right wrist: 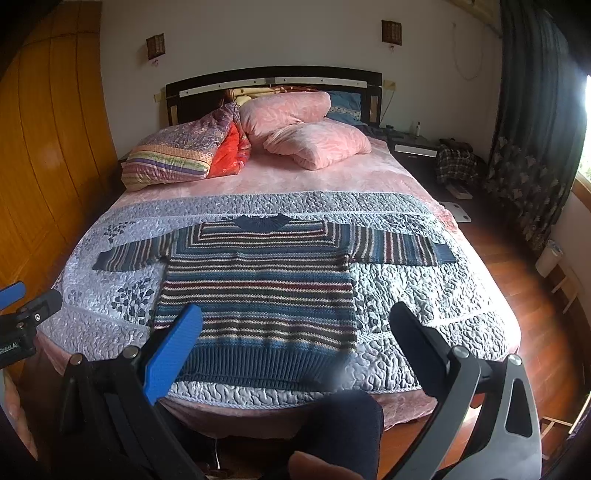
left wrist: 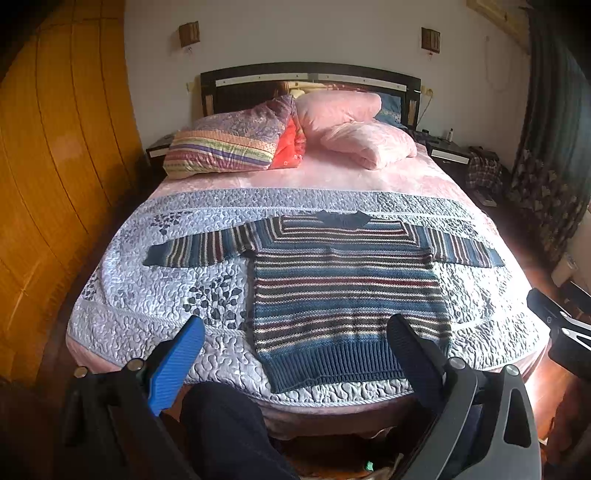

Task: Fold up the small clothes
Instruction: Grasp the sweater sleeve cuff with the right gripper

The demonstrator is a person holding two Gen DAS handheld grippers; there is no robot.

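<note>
One striped sweater (left wrist: 343, 291) lies flat and face up on the grey quilt (left wrist: 155, 306) at the foot of the bed (left wrist: 332, 173). Both of its sleeves are spread straight out to the sides, the collar points toward the headboard (left wrist: 310, 75), and the ribbed hem sits just short of the near edge of the quilt.

The left gripper (left wrist: 295, 334) hangs above the near edge of the bed with its two fingers spread wide, gripping nothing and clear of the cloth. The right gripper (right wrist: 297, 325) is the same: two fingers wide apart, empty, raised over the hem end of the sweater.

At the head of the bed there are two pink pillows (left wrist: 354, 125), one patterned pillow with coloured stripes (left wrist: 229, 144), and one orange-red cushion (left wrist: 291, 142) between them; a blue one may sit behind, mostly hidden. Two small lamps (left wrist: 189, 34) hang on the wall above. A dark trouser leg (left wrist: 229, 428) shows below.
</note>
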